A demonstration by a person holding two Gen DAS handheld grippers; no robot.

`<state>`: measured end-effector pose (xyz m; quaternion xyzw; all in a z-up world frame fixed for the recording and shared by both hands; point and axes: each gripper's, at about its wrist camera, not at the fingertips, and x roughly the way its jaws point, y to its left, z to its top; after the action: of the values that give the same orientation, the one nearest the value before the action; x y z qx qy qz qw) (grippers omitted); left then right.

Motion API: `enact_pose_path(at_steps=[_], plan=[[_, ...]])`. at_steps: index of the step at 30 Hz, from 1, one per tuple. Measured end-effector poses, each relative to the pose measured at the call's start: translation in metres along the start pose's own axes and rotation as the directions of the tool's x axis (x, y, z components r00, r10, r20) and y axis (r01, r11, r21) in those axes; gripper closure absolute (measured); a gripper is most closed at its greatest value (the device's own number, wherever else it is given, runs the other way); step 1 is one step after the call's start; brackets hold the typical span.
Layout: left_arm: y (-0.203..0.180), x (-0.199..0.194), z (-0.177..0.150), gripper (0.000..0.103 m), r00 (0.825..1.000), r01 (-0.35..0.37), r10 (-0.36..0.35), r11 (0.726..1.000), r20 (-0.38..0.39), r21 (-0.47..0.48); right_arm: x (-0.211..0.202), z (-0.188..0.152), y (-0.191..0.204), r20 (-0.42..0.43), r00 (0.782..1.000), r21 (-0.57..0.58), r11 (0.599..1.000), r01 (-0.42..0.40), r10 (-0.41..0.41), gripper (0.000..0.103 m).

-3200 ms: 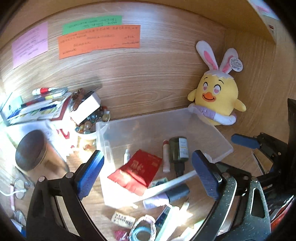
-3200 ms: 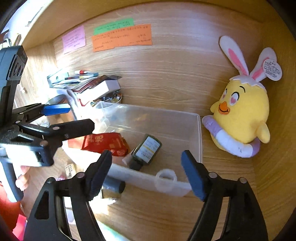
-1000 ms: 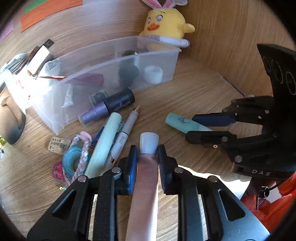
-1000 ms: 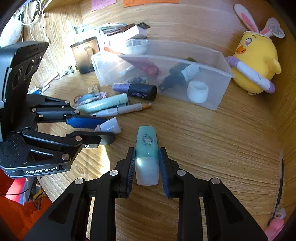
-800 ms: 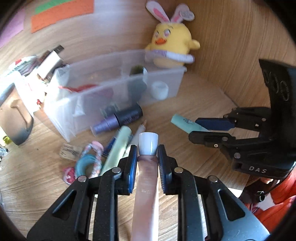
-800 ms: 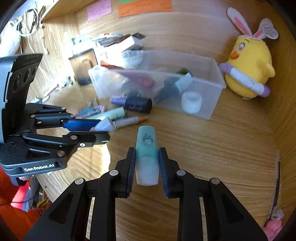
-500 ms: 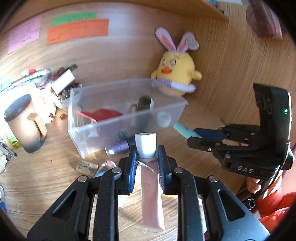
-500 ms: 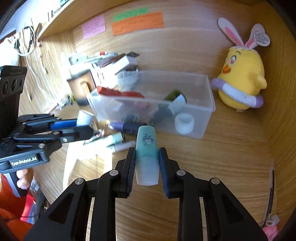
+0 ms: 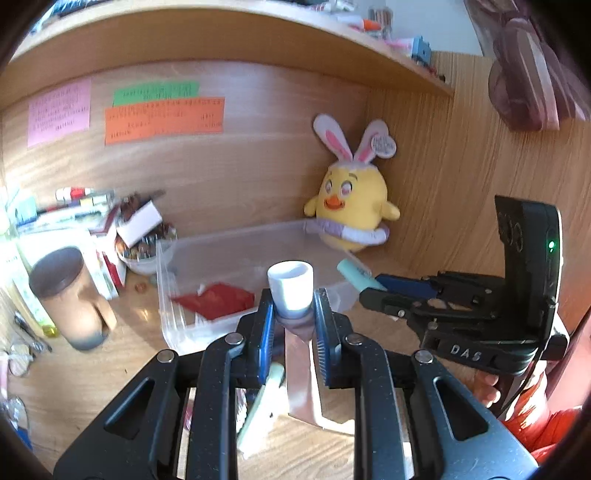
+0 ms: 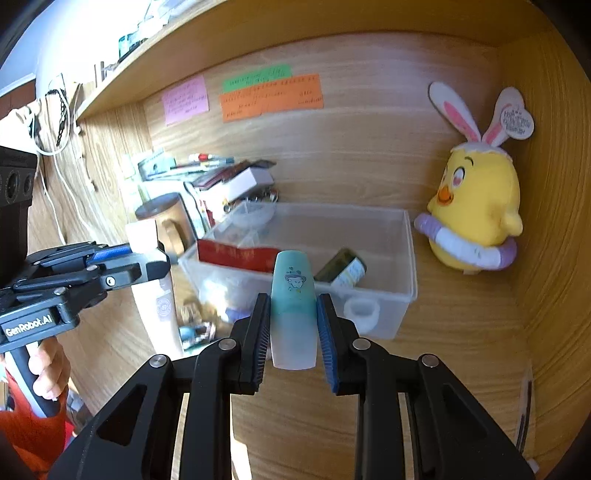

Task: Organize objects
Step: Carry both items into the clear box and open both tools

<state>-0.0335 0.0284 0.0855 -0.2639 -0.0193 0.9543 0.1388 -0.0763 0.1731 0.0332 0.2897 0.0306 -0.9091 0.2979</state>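
My left gripper [image 9: 292, 317] is shut on a pink tube with a white cap [image 9: 290, 286], held above the desk in front of the clear plastic bin [image 9: 173, 273]. My right gripper [image 10: 293, 314] is shut on a teal tube [image 10: 293, 302], also raised, near the bin's front wall [image 10: 395, 317]. The bin holds a red packet [image 10: 236, 254] and a dark green bottle [image 10: 341, 271]. The left gripper [image 10: 122, 258] shows in the right wrist view, and the right gripper [image 9: 373, 286] in the left wrist view.
A yellow chick plush [image 10: 476, 221] sits right of the bin in the corner. A brown mug [image 9: 70, 299] and stacked stationery [image 9: 85, 214] stand at the left. A white ring [image 10: 362, 310] and small items [image 10: 195, 330] lie before the bin. A shelf [image 9: 221, 33] runs overhead.
Both grippers closed on tubes on the desk and lifted them. They now face the bin and back wall from higher up.
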Motion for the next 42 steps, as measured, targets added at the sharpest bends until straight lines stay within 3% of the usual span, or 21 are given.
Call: enact_pose_path(at_steps=[11, 22, 30, 42], plan=[[0.012, 0.009, 0.044, 0.083, 0.994, -0.085, 0.085, 0.996, 0.07, -0.006, 0.01, 0.034, 0.001, 0.042, 0.999, -0.022, 0.999, 0.024, -0.023, 0.08], [0.037, 0.042, 0.08, 0.083, 0.987, -0.123, 0.13, 0.989, 0.09, -0.085, 0.034, 0.054, -0.019, 0.036, 0.996, -0.01, 0.996, 0.088, -0.087, 0.08], [0.035, 0.088, 0.072, 0.083, 0.977, -0.207, 0.21, 0.976, 0.037, -0.066, 0.061, 0.048, -0.038, -0.022, 0.992, 0.001, 0.992, 0.126, -0.126, 0.08], [0.048, 0.134, 0.056, 0.083, 0.983, -0.163, 0.154, 0.981, -0.097, -0.1, 0.095, 0.034, -0.054, -0.118, 0.981, 0.006, 0.988, 0.155, -0.153, 0.08]])
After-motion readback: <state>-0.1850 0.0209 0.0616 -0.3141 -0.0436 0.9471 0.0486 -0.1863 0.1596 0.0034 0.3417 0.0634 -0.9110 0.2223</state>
